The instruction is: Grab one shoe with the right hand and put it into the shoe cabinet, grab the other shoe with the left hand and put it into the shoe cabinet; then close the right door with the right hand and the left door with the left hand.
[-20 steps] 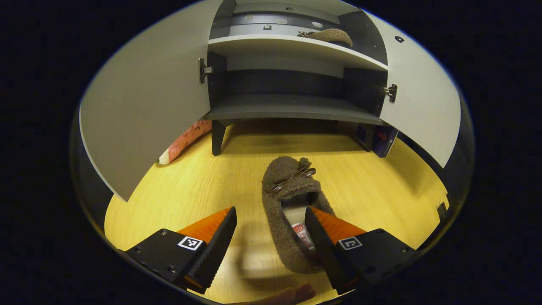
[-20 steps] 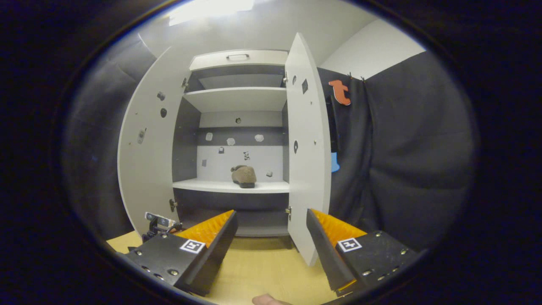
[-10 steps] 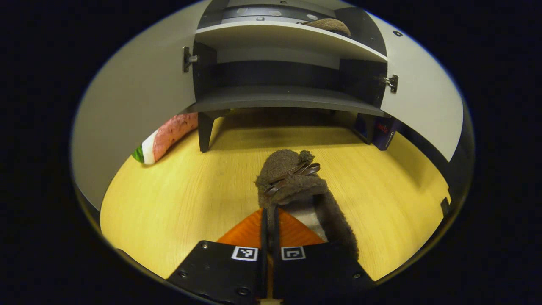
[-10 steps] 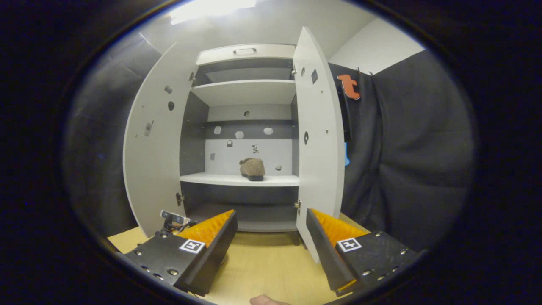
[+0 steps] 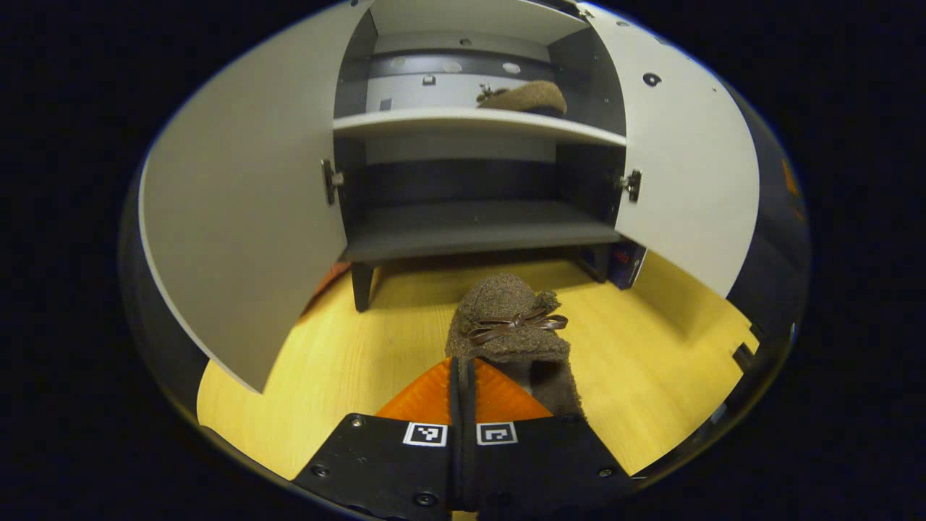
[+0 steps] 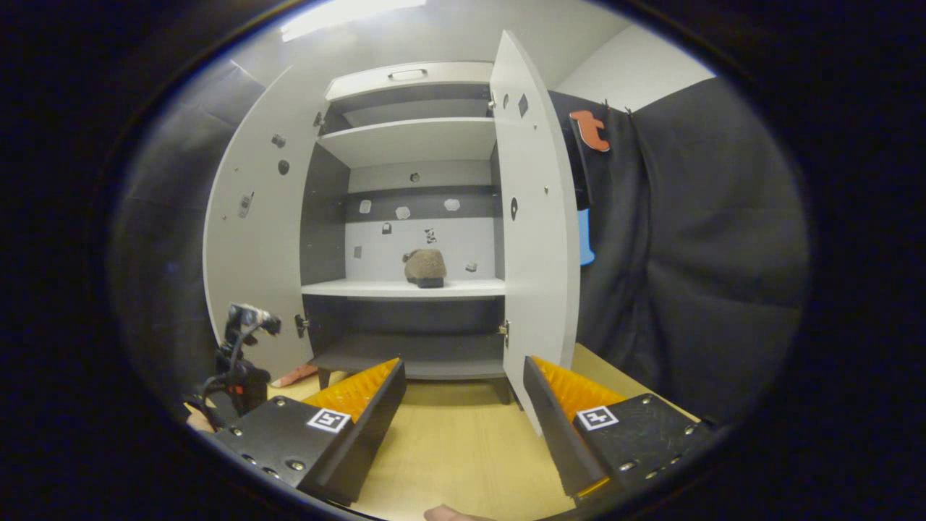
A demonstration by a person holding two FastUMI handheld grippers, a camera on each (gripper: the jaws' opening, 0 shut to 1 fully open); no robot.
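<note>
A brown fuzzy slipper (image 5: 510, 322) with a bow hangs in front of my left gripper (image 5: 461, 365), which is shut on the slipper's side wall. It points toward the open shoe cabinet's dark lower shelf (image 5: 477, 231). The other brown slipper (image 5: 524, 96) rests on the white shelf (image 5: 470, 123) above. Both doors stand open: the left door (image 5: 239, 217) and the right door (image 5: 687, 166). In the right gripper view my right gripper (image 6: 463, 391) is open and holds nothing, back from the cabinet. That view has the shelved slipper (image 6: 425, 266) and the right door (image 6: 535, 231) edge-on.
Yellow wooden floor (image 5: 347, 362) runs up to the cabinet legs. A dark blue box (image 5: 626, 264) stands by the cabinet's right leg. Something pink (image 5: 329, 278) peeks from behind the left door. Black cloth wall (image 6: 687, 253) hangs right of the cabinet. The left hand-held device (image 6: 235, 362) is low left.
My left gripper, open around the slipper's wall a second ago, shut on it and has come up with it, facing the cabinet shelves. The right gripper stayed open, drifting slightly.
</note>
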